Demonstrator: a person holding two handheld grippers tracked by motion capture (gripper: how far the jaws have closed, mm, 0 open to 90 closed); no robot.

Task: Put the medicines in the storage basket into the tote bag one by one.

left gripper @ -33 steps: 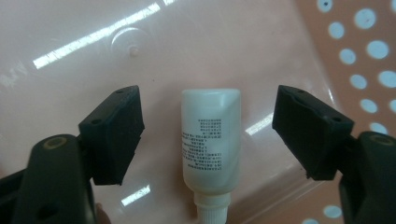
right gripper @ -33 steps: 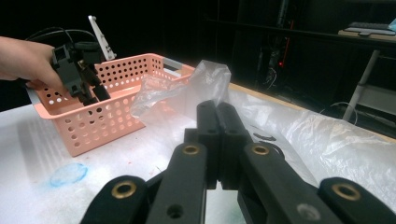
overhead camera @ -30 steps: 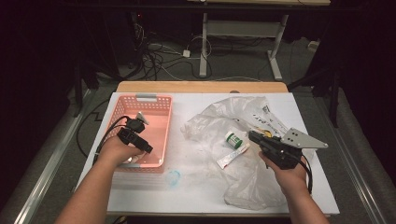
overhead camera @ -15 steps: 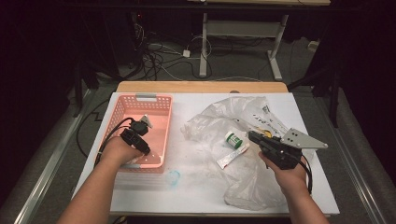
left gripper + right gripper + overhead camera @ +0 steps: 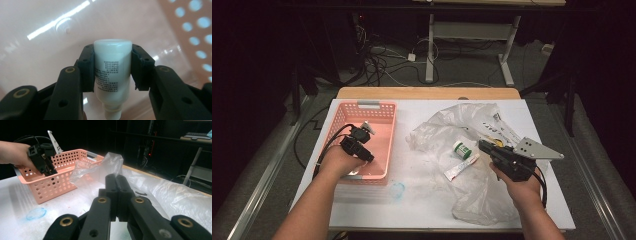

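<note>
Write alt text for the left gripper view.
The left gripper, its two black jaws closed on a small white tube with fine printed text, holds it just above the glossy floor of a pink basket. The tube's capped neck points toward the camera; the basket's perforated wall shows at right.

left gripper [image 5: 368,156]: inside the basket [image 5: 382,125], tube [image 5: 112,72] between its jaws
right gripper [image 5: 482,145]: over the plastic bag [image 5: 472,120]; basket well to its left
bottle [image 5: 461,148]: just left of right gripper, on the bag

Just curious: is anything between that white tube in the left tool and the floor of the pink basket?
Nothing visible. The left tool grips the white plastic tube above the bare floor of the pink perforated plastic basket.
</note>
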